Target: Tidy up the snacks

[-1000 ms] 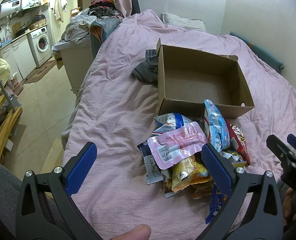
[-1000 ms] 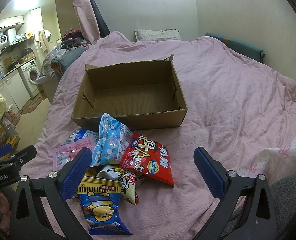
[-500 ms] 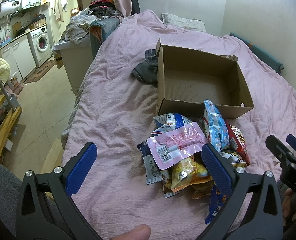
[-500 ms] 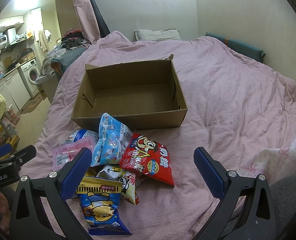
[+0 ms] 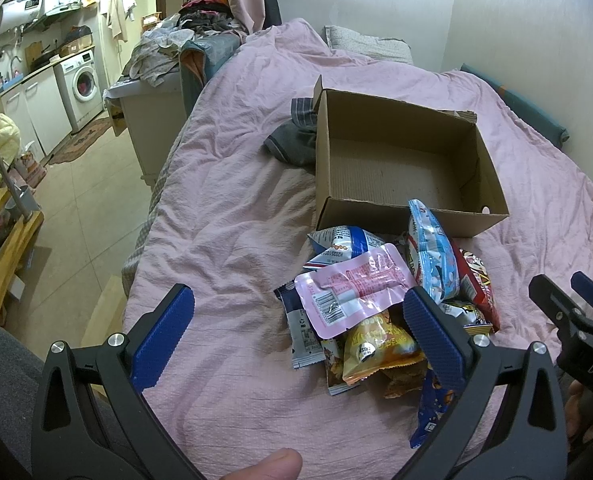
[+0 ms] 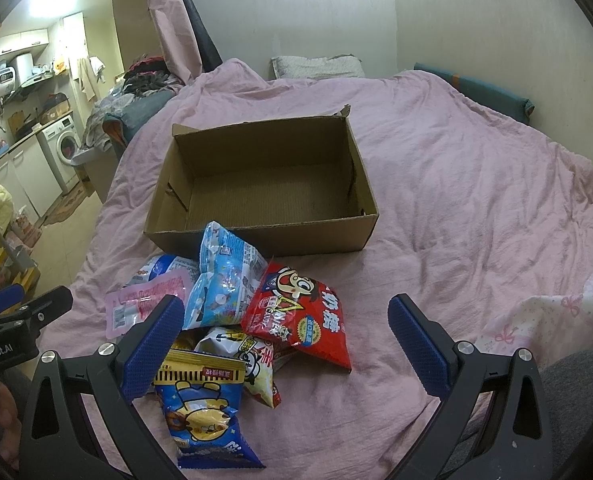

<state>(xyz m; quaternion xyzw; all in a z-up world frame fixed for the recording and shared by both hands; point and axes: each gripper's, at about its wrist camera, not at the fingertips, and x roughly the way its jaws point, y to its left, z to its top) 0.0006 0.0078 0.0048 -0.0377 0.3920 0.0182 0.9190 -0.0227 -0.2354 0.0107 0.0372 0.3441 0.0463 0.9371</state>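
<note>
An empty cardboard box (image 5: 492, 184) (image 6: 256, 236) stands open on the pink bed. In front of it lies a pile of several snack packets: a pink pouch (image 5: 352, 288) (image 6: 136, 304), a light blue bag (image 5: 428, 256) (image 6: 224, 276), a red bag (image 6: 296, 316) (image 5: 476, 284), a yellow bag (image 5: 376, 348) and a blue bear bag (image 6: 200, 408). My left gripper (image 5: 296, 336) is open and empty above the pile's near left side. My right gripper (image 6: 284, 344) is open and empty above the pile's near right side.
A grey garment (image 5: 292, 140) lies left of the box. The bed's left edge (image 5: 152, 208) drops to a tiled floor with cabinets and a washing machine (image 5: 82, 80). A pillow (image 6: 316, 66) and a teal cushion (image 6: 476, 88) lie against the far walls.
</note>
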